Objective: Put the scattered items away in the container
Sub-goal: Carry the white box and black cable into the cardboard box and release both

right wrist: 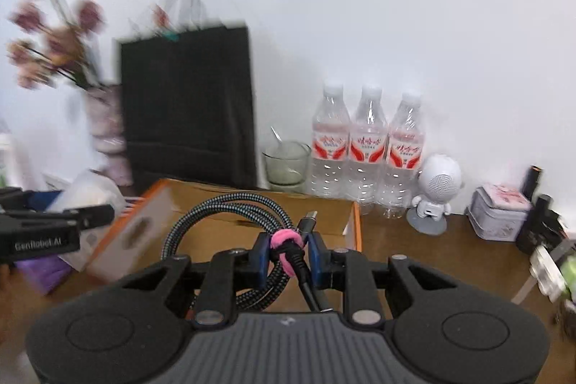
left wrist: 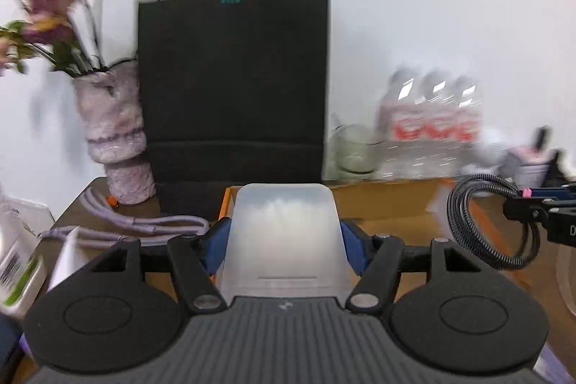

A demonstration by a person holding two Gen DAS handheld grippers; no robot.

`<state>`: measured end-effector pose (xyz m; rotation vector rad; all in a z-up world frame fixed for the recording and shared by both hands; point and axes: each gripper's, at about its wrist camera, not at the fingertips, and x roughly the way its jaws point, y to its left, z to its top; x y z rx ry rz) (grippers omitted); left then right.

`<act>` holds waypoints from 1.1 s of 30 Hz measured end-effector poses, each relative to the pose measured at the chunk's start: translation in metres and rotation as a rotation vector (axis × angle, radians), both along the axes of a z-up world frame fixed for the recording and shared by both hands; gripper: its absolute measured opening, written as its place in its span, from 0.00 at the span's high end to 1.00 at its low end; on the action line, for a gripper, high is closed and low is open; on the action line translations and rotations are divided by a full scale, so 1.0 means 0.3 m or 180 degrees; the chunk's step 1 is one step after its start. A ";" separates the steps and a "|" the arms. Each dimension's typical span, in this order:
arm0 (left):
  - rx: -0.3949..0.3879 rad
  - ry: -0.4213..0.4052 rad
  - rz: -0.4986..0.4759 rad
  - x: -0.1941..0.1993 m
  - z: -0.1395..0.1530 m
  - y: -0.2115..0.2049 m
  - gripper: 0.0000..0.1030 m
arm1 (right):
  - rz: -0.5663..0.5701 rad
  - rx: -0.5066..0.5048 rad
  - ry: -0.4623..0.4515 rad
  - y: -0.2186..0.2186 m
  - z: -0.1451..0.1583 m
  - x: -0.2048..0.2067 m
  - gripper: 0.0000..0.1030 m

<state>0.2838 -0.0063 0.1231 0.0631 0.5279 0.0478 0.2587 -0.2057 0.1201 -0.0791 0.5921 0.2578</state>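
Both loads are up: your left claw (left wrist: 284, 240) grips the frosted box (left wrist: 284, 233), your right claw (right wrist: 288, 256) pinches the cable coil (right wrist: 230, 225), cardboard box (right wrist: 252, 215) just ahead below.

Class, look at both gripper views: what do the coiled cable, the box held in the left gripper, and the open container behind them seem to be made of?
Coiled cable: braided fabric sleeve, judging by the black-and-white woven pattern; matte. A pink band binds it.
Box in the left gripper: probably frosted plastic, being milky, translucent and smooth.
Container: likely cardboard, from its dull brown inside walls and thin orange-edged rim.
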 end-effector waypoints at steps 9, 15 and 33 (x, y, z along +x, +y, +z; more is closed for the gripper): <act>0.0589 0.0576 0.0372 0.299 -0.205 -0.005 0.36 | -0.0369 -0.0447 0.0672 0.097 -0.290 0.460 0.79; 0.1045 0.0916 0.0004 0.306 -0.271 -0.069 0.34 | -0.0621 -0.1055 0.0861 0.150 -0.386 0.517 0.81; 0.0104 -0.0250 0.0214 -0.201 0.155 0.070 0.00 | -0.0163 -0.0183 0.0360 0.095 0.088 0.118 0.21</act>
